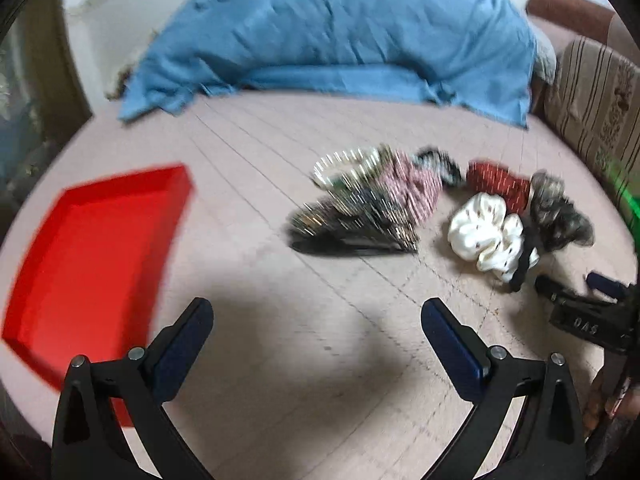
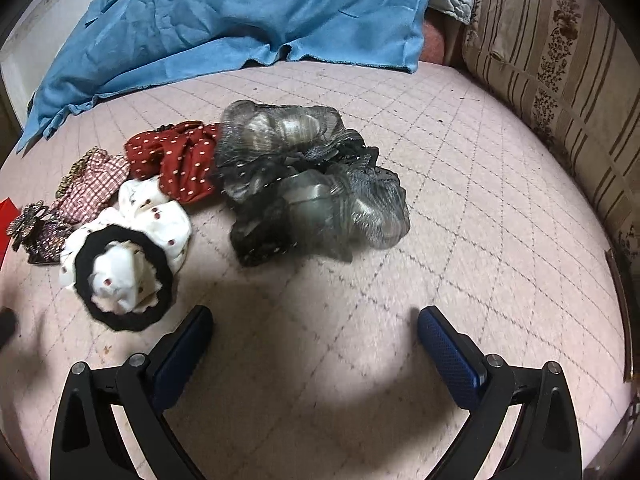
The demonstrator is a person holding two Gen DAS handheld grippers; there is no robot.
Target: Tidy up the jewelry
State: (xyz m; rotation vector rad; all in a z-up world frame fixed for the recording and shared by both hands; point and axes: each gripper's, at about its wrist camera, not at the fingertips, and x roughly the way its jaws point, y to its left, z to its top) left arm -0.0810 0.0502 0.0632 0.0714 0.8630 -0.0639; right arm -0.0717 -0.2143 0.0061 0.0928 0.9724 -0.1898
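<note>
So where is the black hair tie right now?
In the right wrist view, the black hair tie lies lower left, on the white scrunchie, just ahead of the open right gripper.

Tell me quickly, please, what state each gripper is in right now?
Left gripper: open, holding nothing, over the bedcover.
Right gripper: open, holding nothing, near the black hair tie.

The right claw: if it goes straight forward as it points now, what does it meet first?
Probably the grey sheer scrunchie. The right claw is open, with only bare pink quilted bedcover between it and that scrunchie. Depth is uncertain through the fisheye.
</note>
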